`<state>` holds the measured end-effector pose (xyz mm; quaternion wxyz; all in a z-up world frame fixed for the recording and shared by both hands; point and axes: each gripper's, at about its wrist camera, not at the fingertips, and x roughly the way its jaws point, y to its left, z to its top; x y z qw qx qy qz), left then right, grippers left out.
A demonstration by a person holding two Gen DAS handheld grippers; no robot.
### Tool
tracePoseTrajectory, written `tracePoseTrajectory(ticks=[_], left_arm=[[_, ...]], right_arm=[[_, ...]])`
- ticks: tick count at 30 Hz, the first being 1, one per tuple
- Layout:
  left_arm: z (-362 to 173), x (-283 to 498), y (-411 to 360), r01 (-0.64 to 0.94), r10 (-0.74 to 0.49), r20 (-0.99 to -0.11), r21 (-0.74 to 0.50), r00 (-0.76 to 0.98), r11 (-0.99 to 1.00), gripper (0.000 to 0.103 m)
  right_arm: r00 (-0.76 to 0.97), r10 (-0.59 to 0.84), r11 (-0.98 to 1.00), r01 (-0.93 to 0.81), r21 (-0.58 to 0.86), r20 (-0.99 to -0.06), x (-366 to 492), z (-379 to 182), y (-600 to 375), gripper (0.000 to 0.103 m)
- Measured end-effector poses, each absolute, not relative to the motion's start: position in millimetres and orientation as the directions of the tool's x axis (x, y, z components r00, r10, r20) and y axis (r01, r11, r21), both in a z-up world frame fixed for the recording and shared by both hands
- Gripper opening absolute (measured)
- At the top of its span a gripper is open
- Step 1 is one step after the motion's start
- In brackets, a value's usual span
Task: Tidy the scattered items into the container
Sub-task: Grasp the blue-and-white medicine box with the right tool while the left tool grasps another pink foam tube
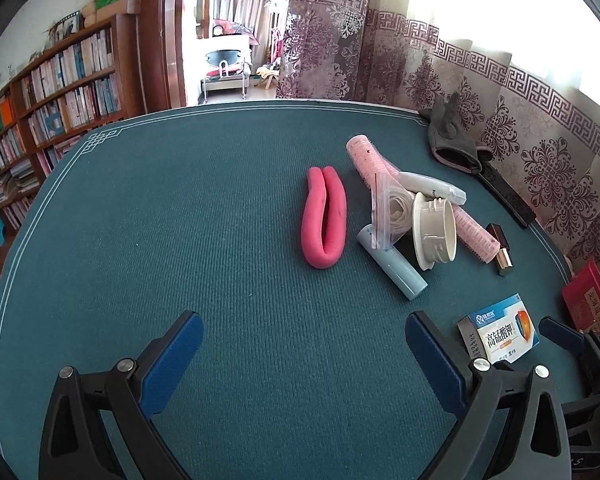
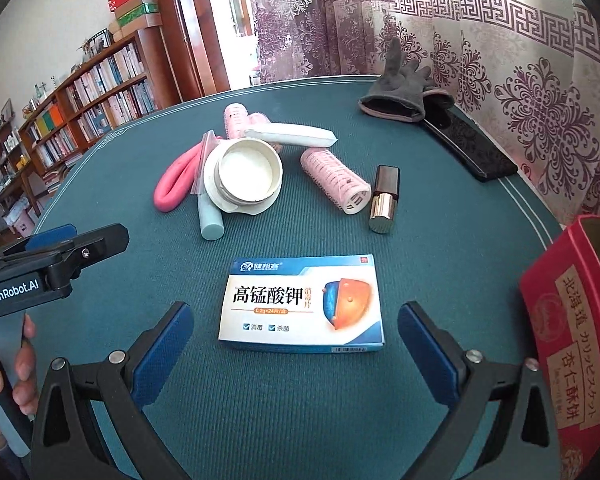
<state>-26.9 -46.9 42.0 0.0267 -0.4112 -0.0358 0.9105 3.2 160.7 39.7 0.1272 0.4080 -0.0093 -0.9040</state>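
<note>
The right gripper (image 2: 296, 346) is wide open near the light, stiff medicine box (image 2: 302, 304); pinch its long sides.

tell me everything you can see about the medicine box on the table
The medicine box is a flat cardboard carton, white with a blue band and an orange-and-blue shield graphic, printed in Chinese. It looks closed and lies face up on the green table mat, apart from the other clutter, just ahead of the open right gripper. Nothing touches it but the mat.

Bright daylight through curtains (image 1: 480, 80) – blown-out glare, fisheye-warped edges, sharp focus
</note>
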Motion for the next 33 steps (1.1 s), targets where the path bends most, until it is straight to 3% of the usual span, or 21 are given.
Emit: tracePoseTrajectory(ticks=[12, 13, 14, 33], left_arm=[[37, -80, -38, -0.028, 0.020, -0.761, -0.003, -0.648, -1.000, 0.102], [36, -84, -37, -0.028, 0.013, -0.763, 0.006, -0.646, -1.000, 0.102], [35, -87, -36, -0.027, 0.008, -0.765, 0.013, -0.644, -1.000, 0.102], [20, -128, -40, -0.007, -0.047, -0.766, 0.067, -0.641, -0.998, 0.102]], right_arm=[[-0.614, -0.252, -0.965, 0.220, 0.144, -0.748, -6, 30, 164, 0.102], [-0.619, -0.245, -0.967, 0.215, 0.139, -0.746, -6, 29, 165, 0.098], [-0.623, -0.234, -0.969, 0.210, 0.129, -0.746, -5, 29, 165, 0.088], [-0.642, -0.242, -0.968, 0.207, 0.140, -0.727, -4, 28, 168, 0.088]])
